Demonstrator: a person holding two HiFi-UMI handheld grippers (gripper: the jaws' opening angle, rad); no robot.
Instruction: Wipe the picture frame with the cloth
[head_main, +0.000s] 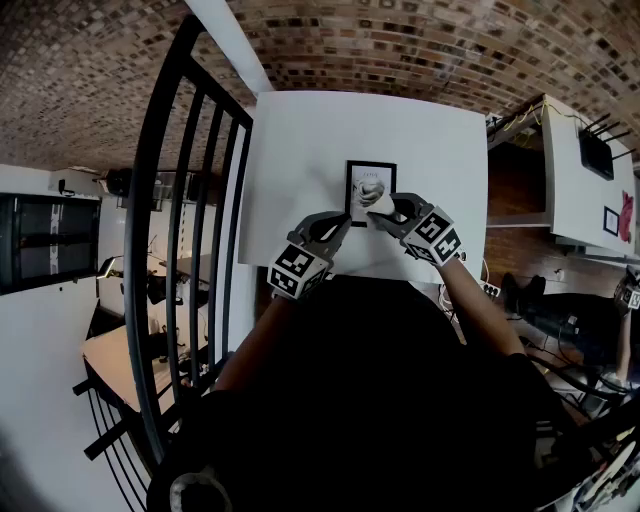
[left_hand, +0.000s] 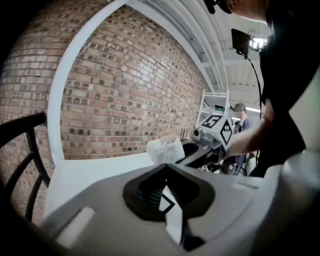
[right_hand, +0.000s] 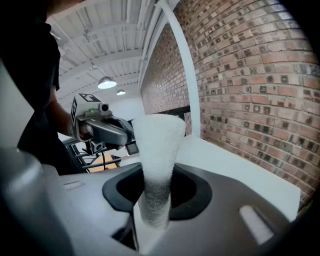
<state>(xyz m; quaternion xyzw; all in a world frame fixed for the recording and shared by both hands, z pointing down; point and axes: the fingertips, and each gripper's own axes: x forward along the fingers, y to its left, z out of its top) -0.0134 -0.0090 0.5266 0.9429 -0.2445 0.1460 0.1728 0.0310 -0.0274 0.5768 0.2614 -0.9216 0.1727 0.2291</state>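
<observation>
A small black picture frame (head_main: 370, 178) with a white mat lies on the white surface (head_main: 290, 170). My left gripper (head_main: 343, 222) is at the frame's lower left corner. In the left gripper view its jaws are closed on a black-edged corner of the frame (left_hand: 168, 202). My right gripper (head_main: 383, 207) is shut on a rolled white cloth (head_main: 377, 204), which sticks out past its jaws (right_hand: 157, 145). The cloth's end rests over the frame's lower part. In the left gripper view the cloth (left_hand: 166, 149) shows just ahead, with the right gripper (left_hand: 194, 150) behind it.
A black metal railing (head_main: 190, 200) runs along the left side of the white surface. Brick (head_main: 420, 45) surrounds the surface. A white shelf (head_main: 585, 170) with a black box stands at the right. A desk (head_main: 115, 350) lies below at the left.
</observation>
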